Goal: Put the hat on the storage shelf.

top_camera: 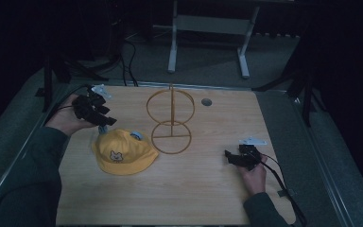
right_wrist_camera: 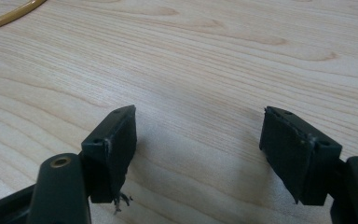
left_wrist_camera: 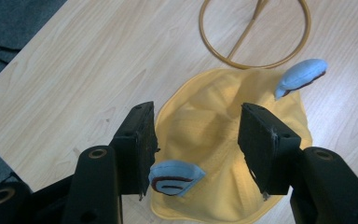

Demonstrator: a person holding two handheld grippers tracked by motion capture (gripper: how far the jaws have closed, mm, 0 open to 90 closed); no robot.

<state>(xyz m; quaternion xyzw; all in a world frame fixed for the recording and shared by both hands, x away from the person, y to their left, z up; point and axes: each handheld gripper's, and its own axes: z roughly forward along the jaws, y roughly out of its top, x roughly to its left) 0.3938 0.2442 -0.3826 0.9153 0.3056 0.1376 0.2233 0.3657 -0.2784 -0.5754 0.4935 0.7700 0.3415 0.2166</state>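
A yellow child's cap [top_camera: 123, 152] with two light-blue ears and a small animal face lies flat on the wooden table, left of centre. Just behind it stands a gold wire stand [top_camera: 170, 119] made of two rings on a post. My left gripper [top_camera: 105, 122] hovers over the cap's back edge, open; in the left gripper view its jaws straddle the cap [left_wrist_camera: 214, 140], with one blue ear [left_wrist_camera: 175, 177] by the left jaw and the other ear [left_wrist_camera: 302, 77] farther off. My right gripper [top_camera: 230, 156] rests open near the table's right side, over bare wood [right_wrist_camera: 196, 140].
A round grey grommet [top_camera: 206, 101] sits in the table's far right part. The stand's base ring [left_wrist_camera: 256, 37] lies just past the cap. Beyond the table's far edge are cables [top_camera: 127, 61] and a white frame's legs [top_camera: 172, 52] on the floor.
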